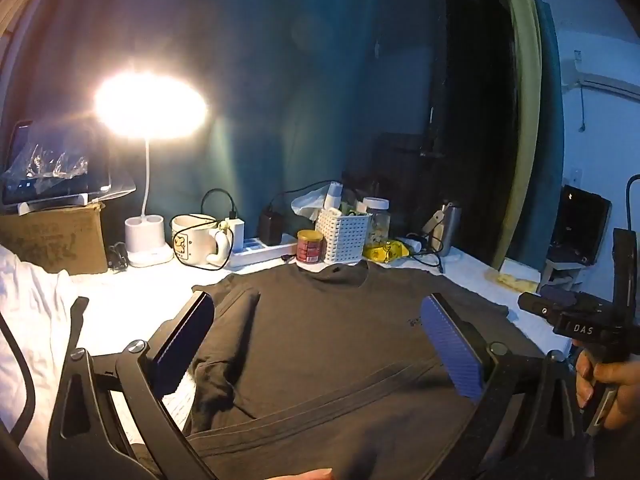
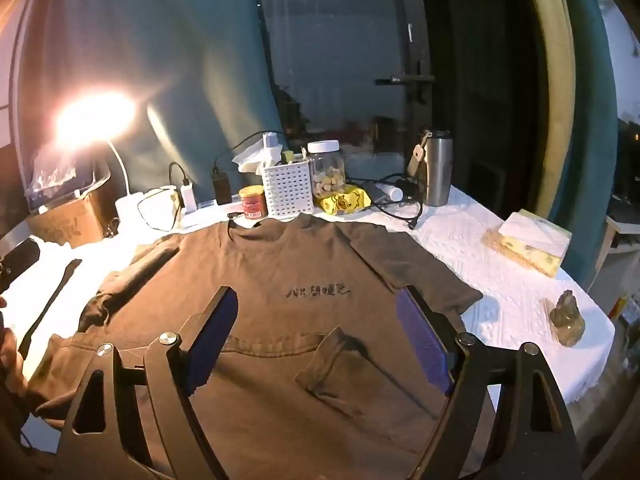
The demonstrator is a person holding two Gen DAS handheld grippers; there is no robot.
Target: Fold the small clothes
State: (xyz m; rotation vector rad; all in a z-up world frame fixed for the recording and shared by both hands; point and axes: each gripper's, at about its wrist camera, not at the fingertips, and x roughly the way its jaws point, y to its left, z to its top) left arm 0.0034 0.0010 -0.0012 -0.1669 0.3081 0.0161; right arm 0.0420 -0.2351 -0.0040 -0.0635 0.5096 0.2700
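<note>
Shirt [image 2: 304, 280] lies flat on the counter [image 2: 500, 280], hem nearest you, both grippers' fingers [image 1: 452, 352] [image 2: 420, 340] spread and holding nothing, so folding looks unstarted; your next move likely calls for pinching a sleeve edge.

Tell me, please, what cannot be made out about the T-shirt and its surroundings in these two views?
- T-shirt hem: cut off by the bottom edge and covered by the open right gripper in the right wrist view.
- Chest print: left wrist view, partly behind the left gripper finger.
- Lamp head: glare, both views.
- Red tin label: too small.
</note>
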